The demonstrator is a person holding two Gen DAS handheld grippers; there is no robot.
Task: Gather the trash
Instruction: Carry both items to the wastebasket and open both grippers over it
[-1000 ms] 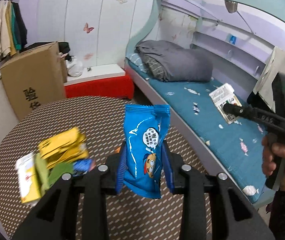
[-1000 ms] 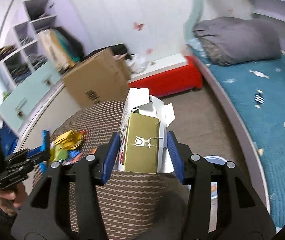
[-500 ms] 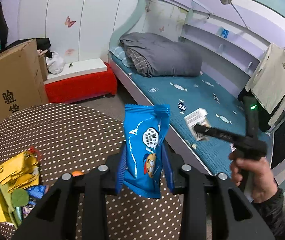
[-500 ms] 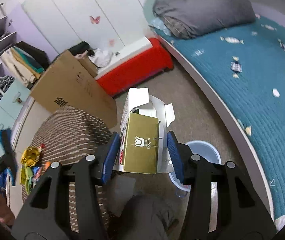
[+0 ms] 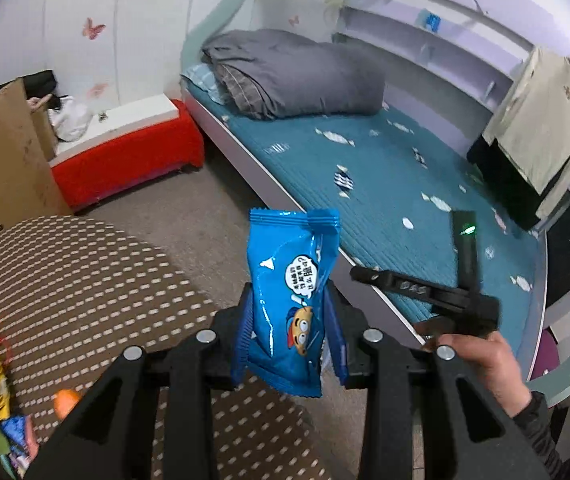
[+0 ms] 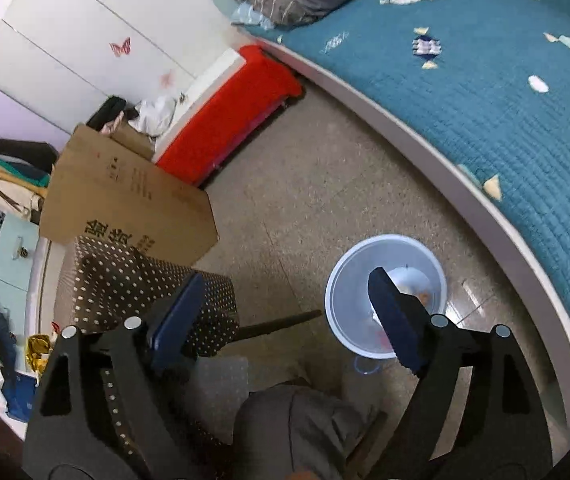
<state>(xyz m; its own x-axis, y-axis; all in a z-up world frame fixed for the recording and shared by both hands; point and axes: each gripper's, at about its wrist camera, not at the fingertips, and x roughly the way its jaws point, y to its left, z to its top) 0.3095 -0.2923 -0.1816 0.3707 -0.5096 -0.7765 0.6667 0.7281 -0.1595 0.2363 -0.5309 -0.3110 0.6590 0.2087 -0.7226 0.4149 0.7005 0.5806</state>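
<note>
My left gripper [image 5: 291, 320] is clamped on one blue snack packet [image 5: 291, 296], upright above the floor just beside the dotted table [image 5: 85, 280]. My right gripper [image 6: 285, 312] has just sprung wide, nothing between its two fingers [image 6: 395, 322], above one pale blue bin [image 6: 341, 280] right of that table.
</note>
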